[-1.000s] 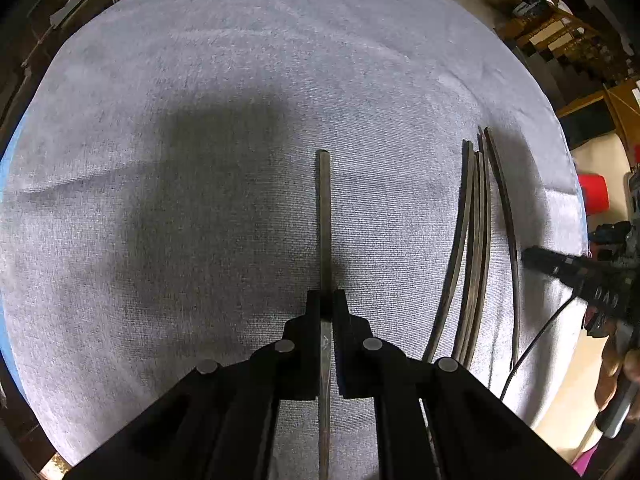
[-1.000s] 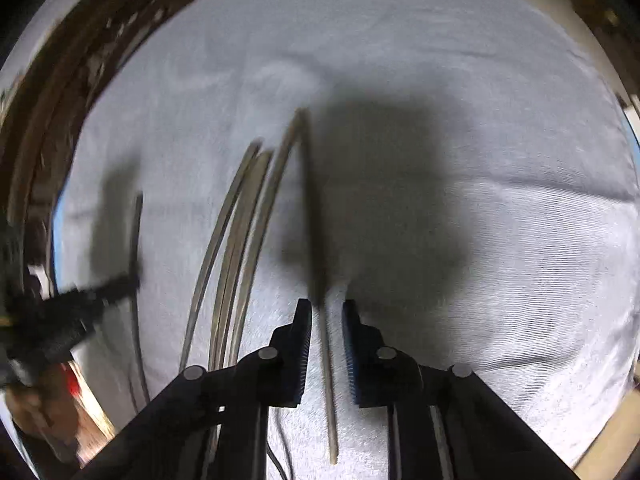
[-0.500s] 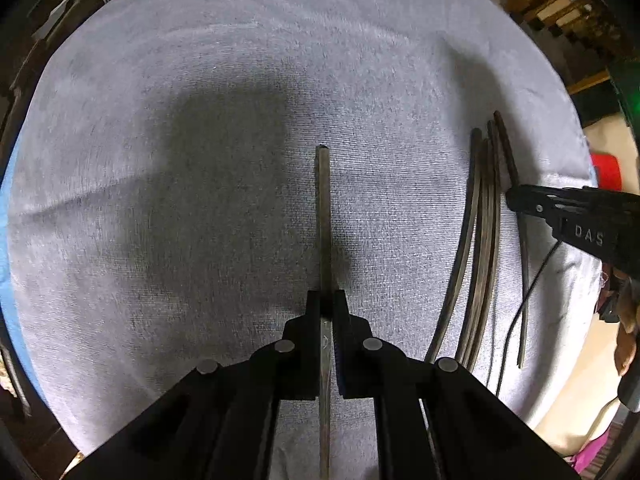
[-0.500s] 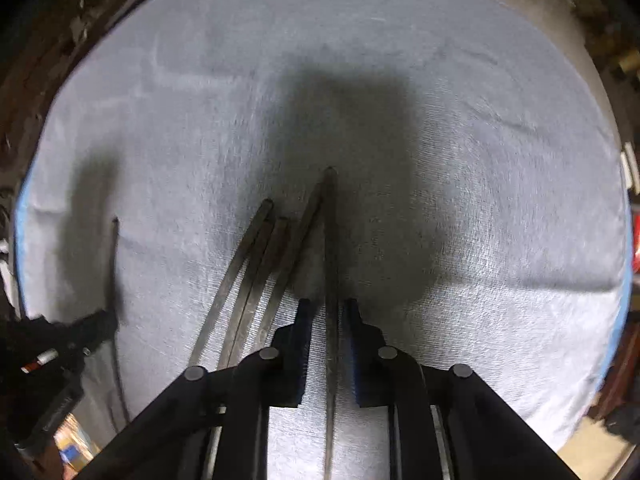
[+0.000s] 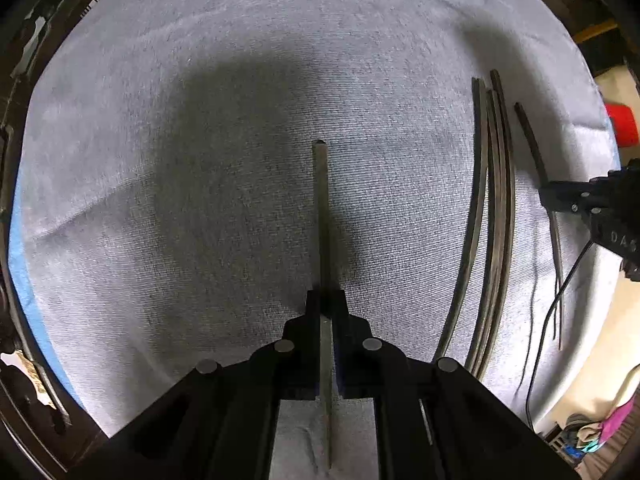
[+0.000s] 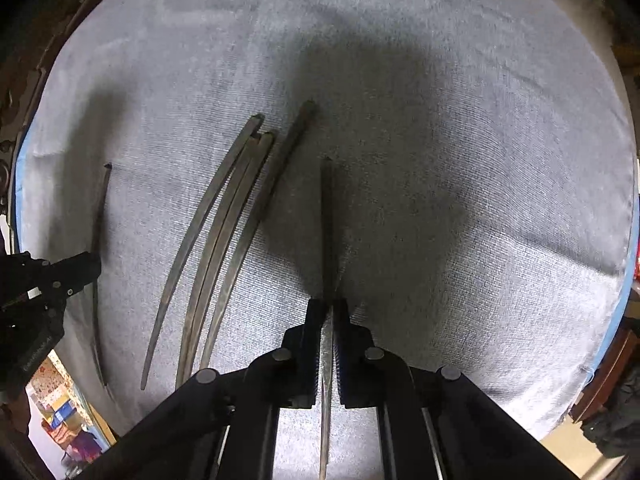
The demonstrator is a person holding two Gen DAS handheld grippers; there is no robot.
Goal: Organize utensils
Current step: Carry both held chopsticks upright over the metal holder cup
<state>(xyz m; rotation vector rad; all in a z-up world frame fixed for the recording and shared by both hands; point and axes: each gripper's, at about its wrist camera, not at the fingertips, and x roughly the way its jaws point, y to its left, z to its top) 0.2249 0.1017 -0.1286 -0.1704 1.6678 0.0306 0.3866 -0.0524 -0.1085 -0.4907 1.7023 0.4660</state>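
Note:
My left gripper (image 5: 326,304) is shut on a long dark chopstick (image 5: 321,216) that points straight ahead above the grey cloth (image 5: 200,160). My right gripper (image 6: 328,312) is shut on another dark chopstick (image 6: 327,220), held just right of a group of several chopsticks (image 6: 224,232) lying side by side on the cloth. That group also shows in the left wrist view (image 5: 490,216), with the right gripper (image 5: 552,196) holding its chopstick beside it. The left gripper (image 6: 94,268) shows at the left edge of the right wrist view with its chopstick (image 6: 98,220).
The cloth (image 6: 480,160) covers a round table with a blue edge (image 6: 624,280). A red object (image 5: 622,126) stands off the table at far right. A thin black cable (image 5: 560,288) hangs from the right gripper over the table's right side.
My right gripper has shut on the chopstick and drawn it out to the right of the group. My left gripper keeps its chopstick; its view has shifted slightly.

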